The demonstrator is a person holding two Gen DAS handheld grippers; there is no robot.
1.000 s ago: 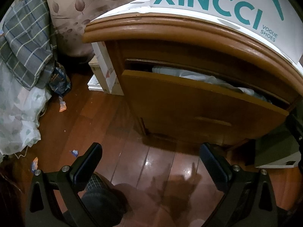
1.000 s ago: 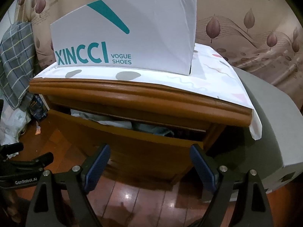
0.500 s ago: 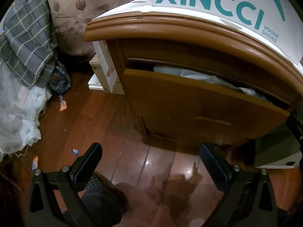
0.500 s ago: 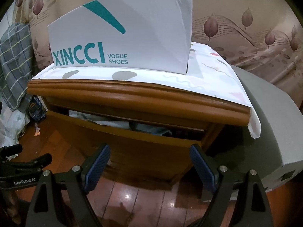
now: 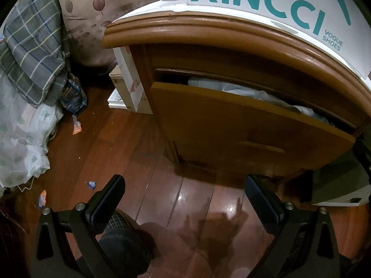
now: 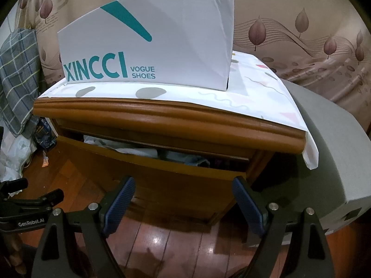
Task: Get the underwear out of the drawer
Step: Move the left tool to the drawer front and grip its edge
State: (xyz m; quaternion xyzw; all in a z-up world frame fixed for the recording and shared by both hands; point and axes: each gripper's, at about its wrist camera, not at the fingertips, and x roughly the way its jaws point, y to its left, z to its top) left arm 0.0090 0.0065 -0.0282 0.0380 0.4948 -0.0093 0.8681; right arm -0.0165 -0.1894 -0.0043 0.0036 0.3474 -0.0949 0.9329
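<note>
Shiny red-brown wood floor (image 5: 143, 153) all around, leaf-pattern wall (image 6: 301, 30) behind. Small wooden cabinet (image 6: 148, 115) in the middle, with a spotty white cloth (image 6: 255, 88) on top and a big white shoe box (image 6: 162, 46) standing on the cloth, "XINCCI VOGUE SHOES" in green on its side.

Top drawer (image 5: 243, 127) pulled out part way. Soft pale clothes (image 5: 243, 90) stuffed inside, poking up over the front edge; in the right view, white and light blue cloth (image 6: 143, 149) in the gap. Hard to tell which piece is the underwear. All of it lying in the drawer, nothing lifted out.

Grey box (image 6: 329, 153) on the floor just beside the cabinet on the right. Checked blanket (image 5: 32, 53) and a white flowery sheet (image 5: 20, 143) piled at the left, little wrappers (image 5: 76, 127) on the floor near them.

Almost the same as half a second back: drawer open the same amount, clothes lying the same way, both views only a tiny bit shifted.

Left gripper (image 5: 185, 199) low over the floor, in front of the drawer, jaws spread wide, nothing between them, touching nothing. Right gripper (image 6: 183, 203) also in front of the drawer, jaws wide apart, nothing held, nothing touched.
</note>
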